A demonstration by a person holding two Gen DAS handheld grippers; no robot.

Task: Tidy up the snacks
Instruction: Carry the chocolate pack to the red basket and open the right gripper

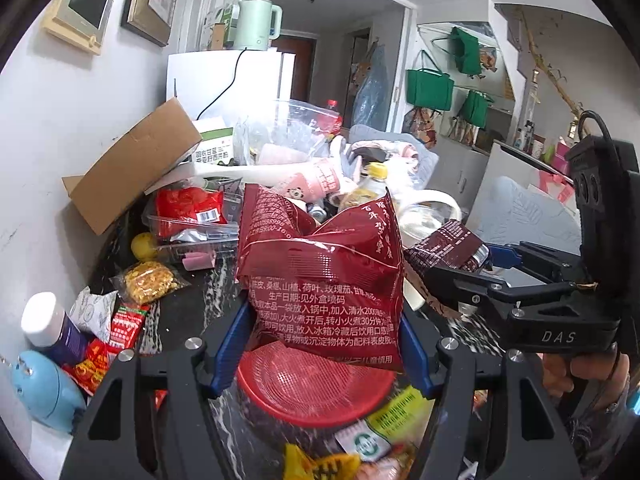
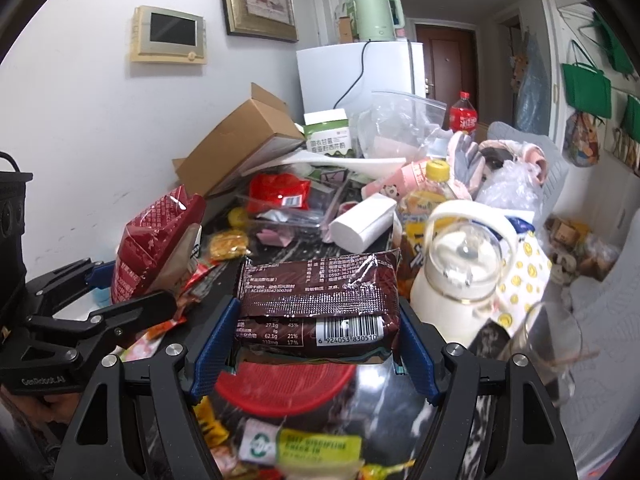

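My left gripper (image 1: 322, 344) is shut on a dark red snack bag (image 1: 324, 276) with white Chinese print and holds it above a red mesh basket (image 1: 312, 388). My right gripper (image 2: 316, 344) is shut on a brown snack pack (image 2: 320, 304) with a barcode, held above the same red basket (image 2: 280, 384). In the left wrist view the right gripper (image 1: 476, 268) comes in from the right with the brown pack (image 1: 448, 244). In the right wrist view the left gripper (image 2: 120, 292) comes in from the left with the red bag (image 2: 152, 240).
The dark marble table (image 1: 224, 276) is crowded: cardboard box (image 1: 132, 164), red packet in a clear tray (image 1: 188, 208), yellow snack packet (image 1: 150, 282), white jug (image 2: 460, 268), yellow-capped bottle (image 2: 428, 196), glass (image 2: 548, 344), and packets (image 2: 308, 444) below the basket. A white fridge (image 2: 360, 72) stands behind.
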